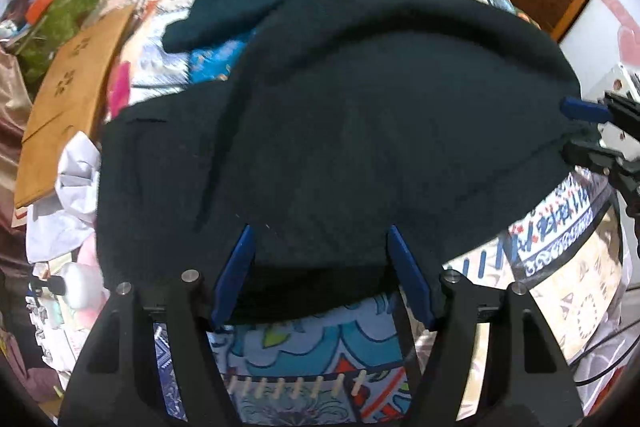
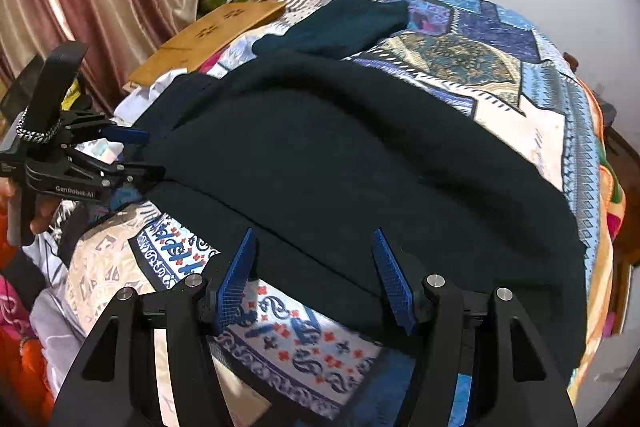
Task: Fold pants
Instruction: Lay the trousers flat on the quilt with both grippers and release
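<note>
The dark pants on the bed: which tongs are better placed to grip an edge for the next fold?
Probably the left tongs: open, with the near hem of the pants lying between the blue pads. The right tongs, also open, straddle an edge, but seemingly less squarely.

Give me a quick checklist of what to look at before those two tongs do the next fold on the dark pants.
1. Pants lying on the patterned bedspread: ok.
2. Pants smooth: not ok, long ridges cross the cloth.
3. Left tongs open over the near edge: ok, no cloth pinched.
4. Right tongs open over the near edge: ok, nothing pinched.
5. Far leg end laid straight: not ok, it bends off to one side.
6. Wooden board clear of the pants: ok, beside them.
</note>
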`<action>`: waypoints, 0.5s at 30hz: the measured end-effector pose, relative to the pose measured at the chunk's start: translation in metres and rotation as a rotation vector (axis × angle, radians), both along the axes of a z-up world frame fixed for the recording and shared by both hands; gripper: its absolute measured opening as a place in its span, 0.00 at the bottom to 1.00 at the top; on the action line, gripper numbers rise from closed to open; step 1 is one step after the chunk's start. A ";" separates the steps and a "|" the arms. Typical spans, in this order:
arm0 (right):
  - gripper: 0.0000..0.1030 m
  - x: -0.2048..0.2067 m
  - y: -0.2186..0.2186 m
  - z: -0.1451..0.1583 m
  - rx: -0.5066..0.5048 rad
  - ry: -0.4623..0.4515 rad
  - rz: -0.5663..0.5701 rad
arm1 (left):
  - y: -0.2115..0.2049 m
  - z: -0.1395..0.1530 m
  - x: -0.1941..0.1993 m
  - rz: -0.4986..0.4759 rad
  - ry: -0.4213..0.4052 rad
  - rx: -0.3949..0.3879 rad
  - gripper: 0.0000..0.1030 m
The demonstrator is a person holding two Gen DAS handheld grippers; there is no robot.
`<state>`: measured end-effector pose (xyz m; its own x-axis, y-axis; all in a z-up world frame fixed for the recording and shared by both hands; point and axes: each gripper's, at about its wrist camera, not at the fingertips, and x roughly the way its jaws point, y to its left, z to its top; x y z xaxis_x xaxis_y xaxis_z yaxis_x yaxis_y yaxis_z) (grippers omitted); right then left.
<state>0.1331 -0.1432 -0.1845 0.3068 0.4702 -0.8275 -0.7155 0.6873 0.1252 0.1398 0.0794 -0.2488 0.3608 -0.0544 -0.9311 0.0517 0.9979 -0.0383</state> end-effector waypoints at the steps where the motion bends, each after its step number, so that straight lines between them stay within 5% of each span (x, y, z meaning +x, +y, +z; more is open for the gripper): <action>1: 0.56 0.001 0.000 0.000 0.004 -0.001 0.000 | -0.002 0.000 -0.001 0.002 -0.006 0.003 0.68; 6: 0.45 0.006 0.004 -0.005 0.022 0.004 -0.009 | -0.005 -0.003 0.002 0.005 -0.004 -0.006 0.68; 11: 0.21 0.007 0.011 -0.004 0.054 0.013 0.008 | -0.014 -0.001 0.009 -0.029 -0.012 -0.031 0.68; 15: 0.11 0.006 0.013 -0.003 0.066 0.010 0.006 | -0.029 0.001 0.007 -0.072 -0.046 0.047 0.68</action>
